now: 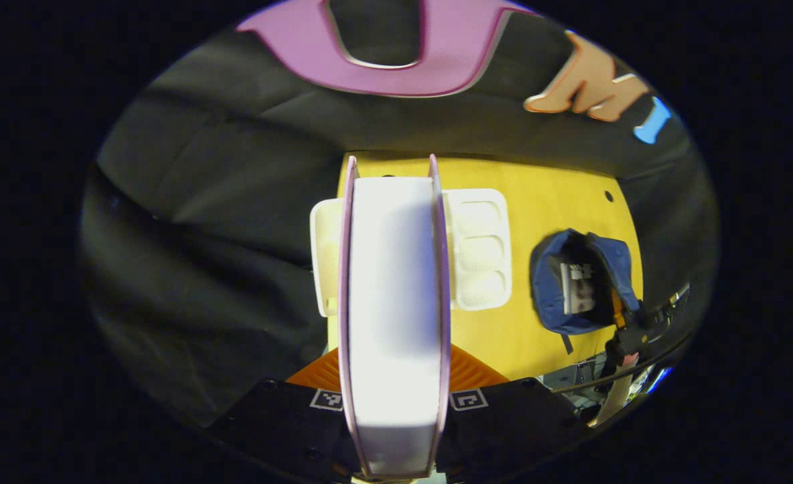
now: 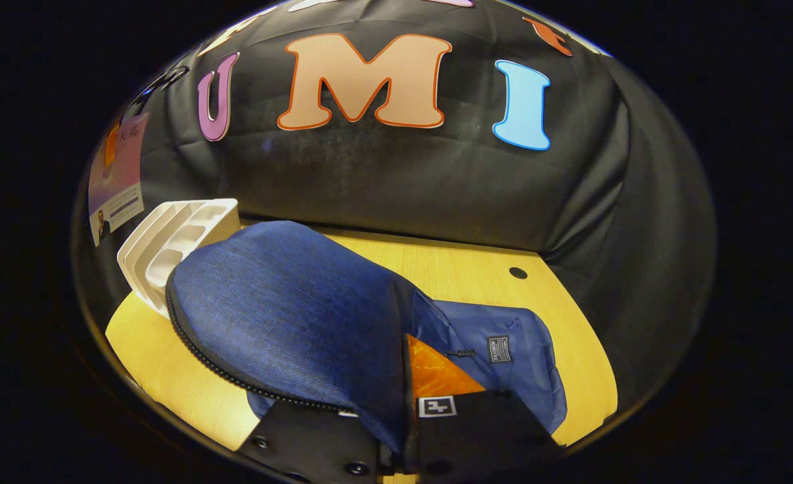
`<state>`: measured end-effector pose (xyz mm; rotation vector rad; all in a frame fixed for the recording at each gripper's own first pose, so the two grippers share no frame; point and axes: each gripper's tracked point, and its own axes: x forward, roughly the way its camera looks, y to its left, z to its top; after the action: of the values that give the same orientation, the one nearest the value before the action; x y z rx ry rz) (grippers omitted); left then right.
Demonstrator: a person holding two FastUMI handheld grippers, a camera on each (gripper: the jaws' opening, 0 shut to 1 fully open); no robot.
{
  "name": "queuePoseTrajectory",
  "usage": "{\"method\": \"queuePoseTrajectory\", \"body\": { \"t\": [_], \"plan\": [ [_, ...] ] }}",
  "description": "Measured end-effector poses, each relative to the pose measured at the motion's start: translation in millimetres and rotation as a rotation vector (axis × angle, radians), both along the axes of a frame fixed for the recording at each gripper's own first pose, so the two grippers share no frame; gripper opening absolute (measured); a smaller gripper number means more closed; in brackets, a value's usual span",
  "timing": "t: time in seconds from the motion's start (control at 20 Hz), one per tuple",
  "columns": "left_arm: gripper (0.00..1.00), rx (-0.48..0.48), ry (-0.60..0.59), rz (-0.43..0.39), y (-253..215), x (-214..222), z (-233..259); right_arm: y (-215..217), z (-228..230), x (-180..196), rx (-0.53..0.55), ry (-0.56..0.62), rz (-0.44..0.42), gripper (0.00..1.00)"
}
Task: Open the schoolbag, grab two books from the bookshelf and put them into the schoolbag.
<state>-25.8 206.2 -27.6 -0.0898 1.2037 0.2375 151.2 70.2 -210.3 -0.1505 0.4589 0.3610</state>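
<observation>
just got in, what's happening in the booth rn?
A person is packing a schoolbag with two handheld grippers. The left gripper holds a book edge-on in its jaws, above the white bookshelf on the yellow table. The right gripper has pinched the blue schoolbag's flap, holding it open. One book already sits inside the schoolbag.
</observation>
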Motion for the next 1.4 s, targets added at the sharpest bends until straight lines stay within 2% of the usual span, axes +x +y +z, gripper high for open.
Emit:
{"method": "queuePoseTrajectory", "body": {
  "t": [0.25,0.5,0.8,1.05,1.4],
  "plan": [
    [0.41,-0.097,-0.015,-0.103,-80,26,-15,-5,3,2,0.035,0.007,0.010,0.10],
    [0.41,-0.179,-0.012,-0.163,-144,52,-48,-8,4,3,0.053,0.018,0.020,0.10],
    [0.41,-0.437,-0.121,-0.194,-243,87,-93,-8,6,4,0.113,0.039,0.009,0.10],
    [0.41,-0.648,-0.199,-0.117,-291,96,-140,-9,9,7,0.159,0.056,-0.002,0.10],
    [0.40,-0.899,-0.283,-0.021,-331,114,-188,-10,11,9,0.180,0.066,-0.007,0.10]
  ]
}}
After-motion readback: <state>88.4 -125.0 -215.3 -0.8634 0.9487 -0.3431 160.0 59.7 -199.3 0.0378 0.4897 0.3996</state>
